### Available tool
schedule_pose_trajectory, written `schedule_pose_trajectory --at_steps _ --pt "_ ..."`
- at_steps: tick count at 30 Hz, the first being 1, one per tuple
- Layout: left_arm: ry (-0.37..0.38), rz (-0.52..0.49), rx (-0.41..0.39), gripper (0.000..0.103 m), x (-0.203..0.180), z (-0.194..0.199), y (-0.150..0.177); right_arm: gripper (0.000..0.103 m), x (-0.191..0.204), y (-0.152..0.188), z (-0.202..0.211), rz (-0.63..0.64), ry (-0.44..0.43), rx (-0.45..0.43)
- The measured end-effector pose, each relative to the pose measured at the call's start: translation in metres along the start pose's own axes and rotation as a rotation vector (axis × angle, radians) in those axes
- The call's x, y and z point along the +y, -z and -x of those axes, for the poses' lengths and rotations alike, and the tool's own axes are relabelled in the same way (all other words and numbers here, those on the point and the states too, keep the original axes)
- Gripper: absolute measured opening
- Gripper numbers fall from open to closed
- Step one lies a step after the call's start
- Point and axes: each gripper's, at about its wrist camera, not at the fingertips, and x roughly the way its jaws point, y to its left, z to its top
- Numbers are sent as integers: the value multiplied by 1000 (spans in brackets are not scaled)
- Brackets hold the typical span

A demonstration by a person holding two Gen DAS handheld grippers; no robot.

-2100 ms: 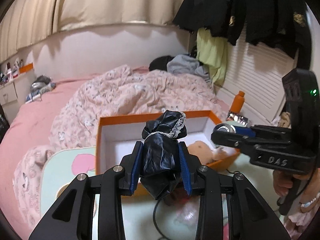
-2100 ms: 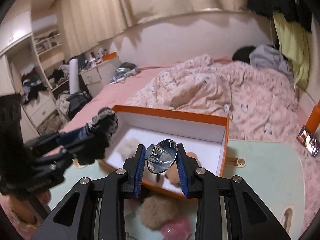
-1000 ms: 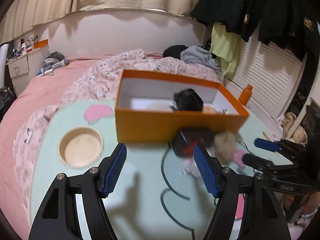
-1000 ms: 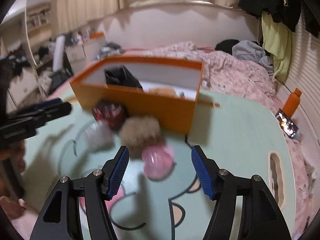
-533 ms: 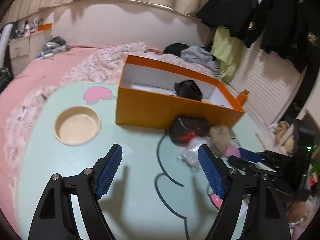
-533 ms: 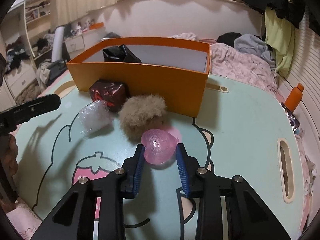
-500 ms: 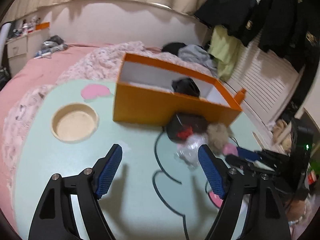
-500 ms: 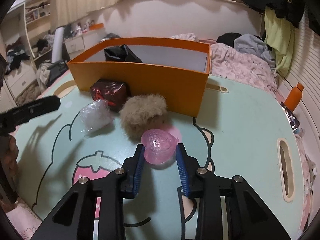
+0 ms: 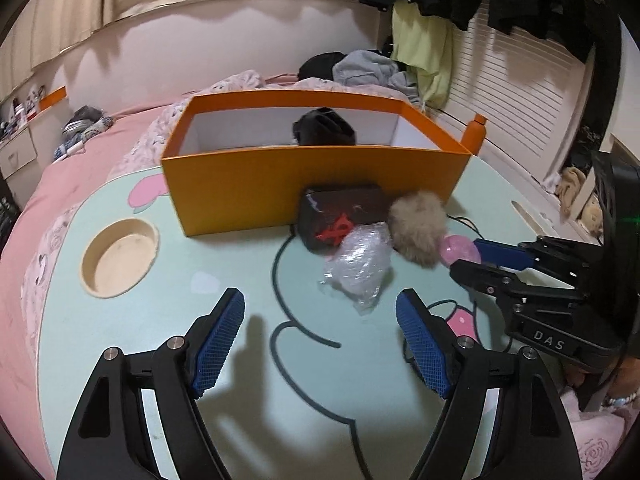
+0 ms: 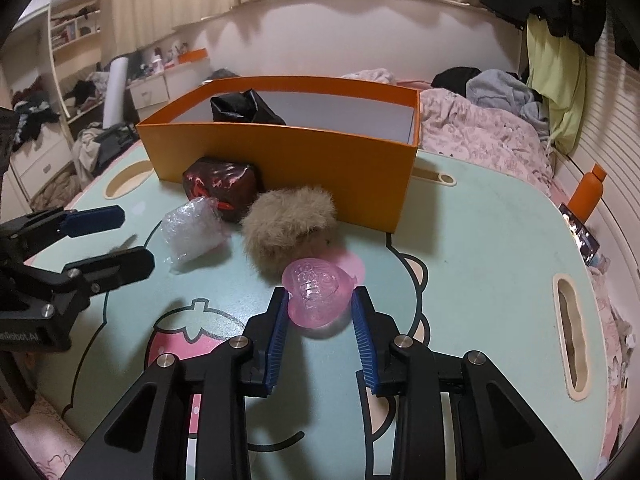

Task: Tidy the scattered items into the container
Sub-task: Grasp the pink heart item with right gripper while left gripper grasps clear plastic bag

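An orange box [image 9: 312, 184] [image 10: 280, 152] stands on the mint table with a black bag [image 9: 324, 128] [image 10: 244, 110] inside. In front of it lie a dark red wrapped packet [image 9: 340, 216] [image 10: 220, 184], a beige fur ball [image 9: 418, 224] [image 10: 290, 220] and a crumpled clear plastic wad [image 9: 358, 262] [image 10: 192, 228]. My right gripper [image 10: 320, 296] [image 9: 468, 258] is shut on a pink heart-shaped piece [image 10: 316, 280] [image 9: 456, 248] resting on the table. My left gripper [image 9: 320, 304] [image 10: 128, 236] is open and holds nothing. The plastic wad lies just ahead of its fingers.
A round cup hollow [image 9: 119, 256] is set in the table at the left, and a handle slot [image 10: 572, 344] at the right edge. An orange bottle [image 10: 586, 192] stands past that edge. A black cable [image 9: 464, 220] trails near the fur ball. The bed lies behind the box.
My right gripper has shut on the pink heart, from open a second ago. My left gripper has dropped lower and closer to the plastic wad, its jaws a little wider.
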Motion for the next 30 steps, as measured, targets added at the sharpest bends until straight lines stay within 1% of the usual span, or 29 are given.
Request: schedule_pose_trajectory --at_steps 6,9,12,13,14,16,19,20,21,22,23,25,30 --pt "-8 -48 21 78 -10 -4 -1 31 0 0 0 0 0 0" --pt "6 -57 32 78 -15 -8 -4 31 0 0 0 0 0 0" --pt "36 -51 28 78 -17 -10 -15 31 0 0 0 0 0 0" --pt "32 -63 13 78 -18 -10 -19 31 0 0 0 0 -1 0" --pt "3 -86 5 78 -20 -12 -23 31 0 0 0 -1 -1 0" --pt "-39 -111 44 78 -22 -22 -31 31 1 1 0 -1 -1 -1" --pt "-5 -116 50 78 -23 -32 -35 31 1 1 0 -1 0 -1" --pt "-7 -122 59 68 -24 -35 -34 31 1 1 0 -1 0 -1" --pt "-10 -130 76 49 -25 -38 -33 31 1 1 0 -1 -1 -1" --pt "-5 -138 99 38 -25 -41 -31 31 1 1 0 0 0 -2" --pt "9 -141 105 36 -25 -41 -30 31 2 1 -1 1 0 -2" --pt "38 -135 92 36 -24 -36 -26 31 2 1 -1 1 0 -2" --pt "46 -87 29 35 -13 -14 -18 31 2 2 -1 -1 -2 -3"
